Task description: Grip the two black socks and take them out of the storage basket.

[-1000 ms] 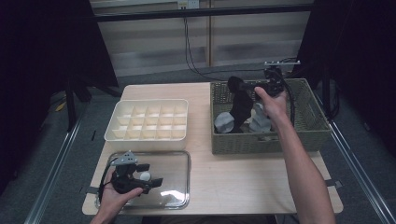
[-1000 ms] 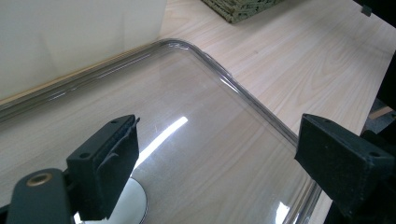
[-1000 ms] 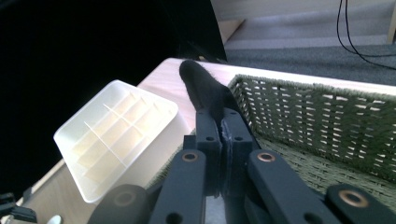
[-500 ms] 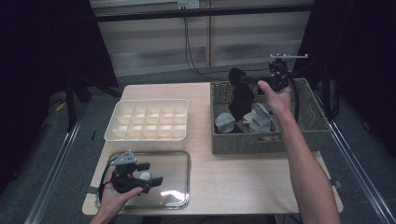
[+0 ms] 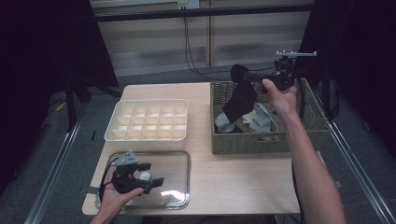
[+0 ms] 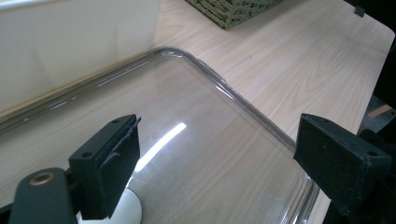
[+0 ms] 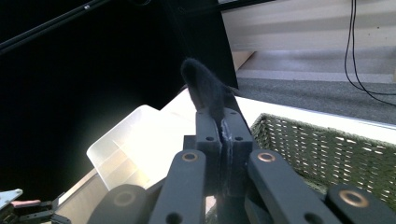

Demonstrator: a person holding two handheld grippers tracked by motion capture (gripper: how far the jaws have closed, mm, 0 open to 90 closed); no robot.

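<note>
A black sock [image 5: 240, 99] with a grey lower end hangs from my right gripper [image 5: 243, 73], which is shut on its top end above the wicker basket [image 5: 261, 144]. The sock's lower end still reaches into the basket. In the right gripper view the jaws [image 7: 223, 122] press together on the black sock [image 7: 205, 88], which sticks up past them. My left gripper [image 5: 152, 173] rests open on a clear plastic lid [image 5: 175, 186] at the front left. In the left gripper view nothing lies between the wide-apart jaws [image 6: 233, 163] over the clear lid [image 6: 261, 116].
A white divided box [image 5: 149, 119] stands behind the clear lid. A grey sock [image 5: 260, 119] and other fabric lie in the basket. Bare wooden table [image 5: 243, 182] lies between the lid and the person's right forearm [image 5: 308, 163]. Dark floor and rails surround the table.
My right gripper has risen and drifted to the right, drawing the black sock higher out of the basket. The left gripper has stayed where it was.
</note>
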